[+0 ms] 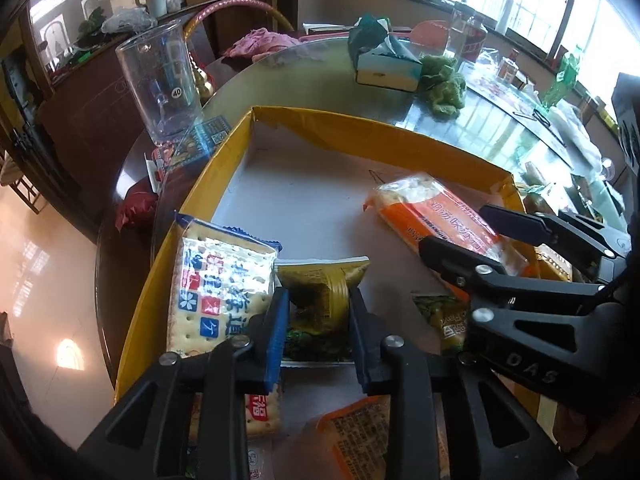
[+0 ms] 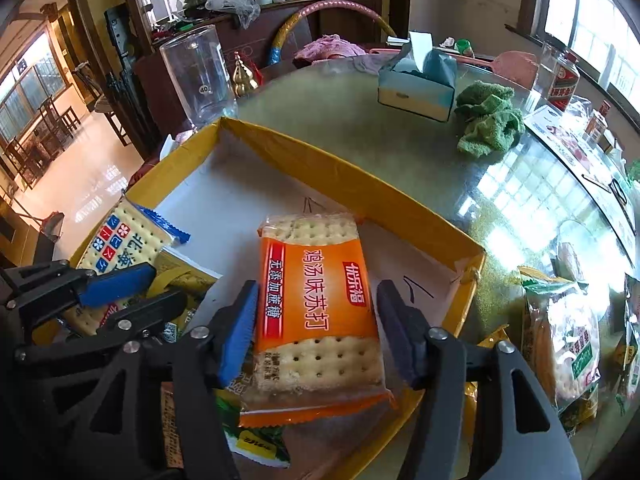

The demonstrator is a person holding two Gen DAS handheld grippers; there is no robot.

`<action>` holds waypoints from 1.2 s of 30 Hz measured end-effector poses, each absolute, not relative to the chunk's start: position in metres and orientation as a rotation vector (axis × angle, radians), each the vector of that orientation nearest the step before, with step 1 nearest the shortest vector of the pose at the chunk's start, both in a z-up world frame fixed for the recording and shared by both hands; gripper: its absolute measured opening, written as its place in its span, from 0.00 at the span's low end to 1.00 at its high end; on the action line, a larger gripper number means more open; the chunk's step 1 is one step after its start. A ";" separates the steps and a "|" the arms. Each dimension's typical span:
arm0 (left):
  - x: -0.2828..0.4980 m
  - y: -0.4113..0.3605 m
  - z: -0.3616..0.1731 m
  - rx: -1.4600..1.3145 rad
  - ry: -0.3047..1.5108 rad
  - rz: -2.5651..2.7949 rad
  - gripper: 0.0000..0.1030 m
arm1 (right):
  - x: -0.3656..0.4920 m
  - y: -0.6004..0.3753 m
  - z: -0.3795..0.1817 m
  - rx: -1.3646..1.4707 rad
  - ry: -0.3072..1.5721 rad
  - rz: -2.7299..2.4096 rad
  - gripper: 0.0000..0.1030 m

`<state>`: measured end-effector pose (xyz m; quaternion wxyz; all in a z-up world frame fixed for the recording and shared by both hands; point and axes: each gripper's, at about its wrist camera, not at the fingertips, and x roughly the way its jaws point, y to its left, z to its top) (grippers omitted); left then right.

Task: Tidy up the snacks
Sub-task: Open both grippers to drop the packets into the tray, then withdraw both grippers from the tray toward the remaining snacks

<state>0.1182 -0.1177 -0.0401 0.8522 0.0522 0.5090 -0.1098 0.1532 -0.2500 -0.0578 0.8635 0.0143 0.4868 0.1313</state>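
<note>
A shallow yellow cardboard box (image 1: 320, 116) (image 2: 340, 168) stands on the glass table. In it lie a blue-and-white cracker packet (image 1: 216, 280) (image 2: 124, 236), an orange cracker packet (image 1: 436, 212) (image 2: 316, 292), a yellow-green packet (image 1: 324, 284) and other small packets near the front. My left gripper (image 1: 320, 320) (image 2: 140, 294) points down into the box, open, with its fingers on either side of the yellow-green packet. My right gripper (image 2: 318, 288) (image 1: 458, 228) is open astride the orange packet, which rests on the box floor.
Several more snack bags (image 2: 568, 340) lie on the table right of the box. A tall clear tumbler (image 1: 164, 80) stands just beyond the box's far left corner. A tissue box (image 2: 416, 88), a green cloth (image 2: 488, 120) and bottles (image 2: 560, 76) sit further back.
</note>
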 end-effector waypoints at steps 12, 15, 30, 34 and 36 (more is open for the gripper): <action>0.095 -0.122 -0.022 0.094 1.023 -0.244 0.67 | 0.113 -0.288 -0.020 0.218 0.930 0.318 0.76; 0.077 -0.122 -0.009 0.067 0.964 -0.240 0.67 | 0.091 -0.304 -0.006 0.259 0.886 0.317 0.79; -0.018 -0.214 0.034 0.106 0.787 -0.475 0.75 | -0.036 -0.464 0.001 0.475 0.794 0.093 0.82; -0.026 -0.243 0.030 0.145 0.795 -0.505 0.75 | -0.054 -0.518 -0.006 0.517 0.797 0.001 0.82; -0.031 -0.258 0.027 0.159 0.804 -0.524 0.75 | -0.063 -0.545 -0.010 0.535 0.804 -0.063 0.82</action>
